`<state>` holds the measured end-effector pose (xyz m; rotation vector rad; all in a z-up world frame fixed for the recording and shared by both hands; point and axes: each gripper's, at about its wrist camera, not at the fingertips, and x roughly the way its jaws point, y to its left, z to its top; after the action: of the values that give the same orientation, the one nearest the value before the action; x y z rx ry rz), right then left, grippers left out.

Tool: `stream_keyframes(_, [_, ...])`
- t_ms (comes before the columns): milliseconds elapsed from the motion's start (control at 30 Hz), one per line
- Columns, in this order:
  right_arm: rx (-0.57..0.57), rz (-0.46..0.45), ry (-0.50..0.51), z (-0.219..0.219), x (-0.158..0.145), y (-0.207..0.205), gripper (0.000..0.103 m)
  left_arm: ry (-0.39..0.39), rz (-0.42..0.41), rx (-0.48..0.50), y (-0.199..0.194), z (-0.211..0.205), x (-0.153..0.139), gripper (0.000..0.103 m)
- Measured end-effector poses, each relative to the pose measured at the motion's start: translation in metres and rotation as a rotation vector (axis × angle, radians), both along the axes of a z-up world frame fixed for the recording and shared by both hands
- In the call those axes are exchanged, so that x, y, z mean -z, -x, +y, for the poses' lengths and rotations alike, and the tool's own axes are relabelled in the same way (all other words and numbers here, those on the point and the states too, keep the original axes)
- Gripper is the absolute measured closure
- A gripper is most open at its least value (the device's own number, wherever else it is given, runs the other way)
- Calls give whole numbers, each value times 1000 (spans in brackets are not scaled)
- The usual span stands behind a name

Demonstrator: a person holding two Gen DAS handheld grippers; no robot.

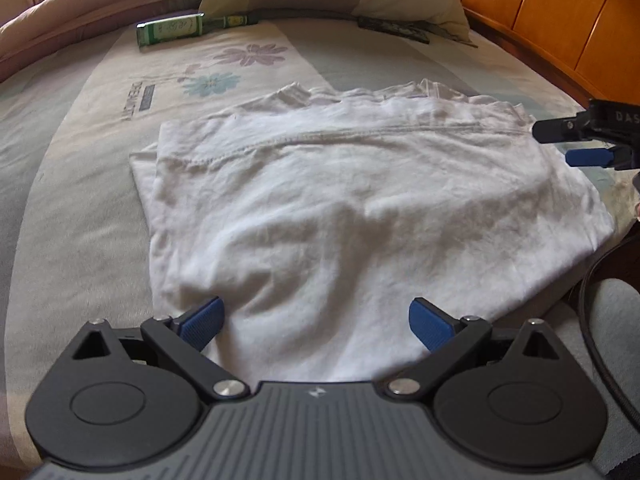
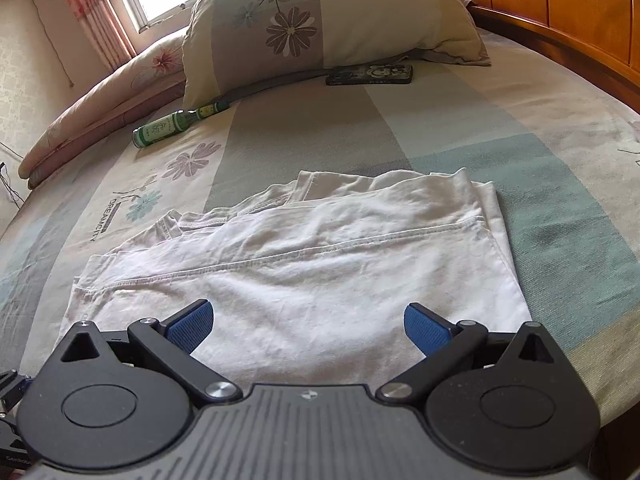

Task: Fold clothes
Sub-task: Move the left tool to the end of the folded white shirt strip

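A white garment (image 1: pixel 340 208) lies folded into a rough rectangle on the bed, a stitched hem running across its upper layer. My left gripper (image 1: pixel 316 320) hovers open over its near edge, blue pads wide apart and nothing between them. The right gripper (image 1: pixel 568 148) shows at the right edge of the left wrist view, beside the garment's far right corner. In the right wrist view the same white garment (image 2: pixel 304 264) spreads ahead, and my right gripper (image 2: pixel 308 326) stands open above its near side, holding nothing.
The striped floral bedsheet (image 2: pixel 460 128) surrounds the garment. A pillow (image 2: pixel 320 20) leans at the head, with a green bottle (image 2: pixel 176 126) and a dark flat case (image 2: pixel 370 74) beside it. A wooden headboard (image 2: pixel 560 12) runs along the right. A rolled quilt (image 2: pixel 108 96) lies left.
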<state>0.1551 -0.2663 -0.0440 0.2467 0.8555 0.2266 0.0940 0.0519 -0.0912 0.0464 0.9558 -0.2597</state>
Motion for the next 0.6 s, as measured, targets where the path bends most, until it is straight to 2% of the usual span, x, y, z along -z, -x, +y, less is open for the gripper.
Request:
stream_keyframes(100, [-5,9,-7,1,0,5,0,18,-19,34,11,0,-5,4])
stream_keyframes(167, [-9,15,-11,2,1,8,0,21,3,47,14,0,-1,4])
stream_keyframes(267, [-26,19,-9,7,0,12,0,29,6,27,17,5,-1,4])
stream_keyframes(367, [-54,12,4,12,-3,18,0,102,-27,3,16,22,-13,4])
stream_keyframes(500, [-67,13,3,18,-5,22,0,230,-31,-84,-2,60,-21,4])
stream_keyframes(600, [-72,5,2,22,-6,25,0,339,7,-114,-18,79,-13,5])
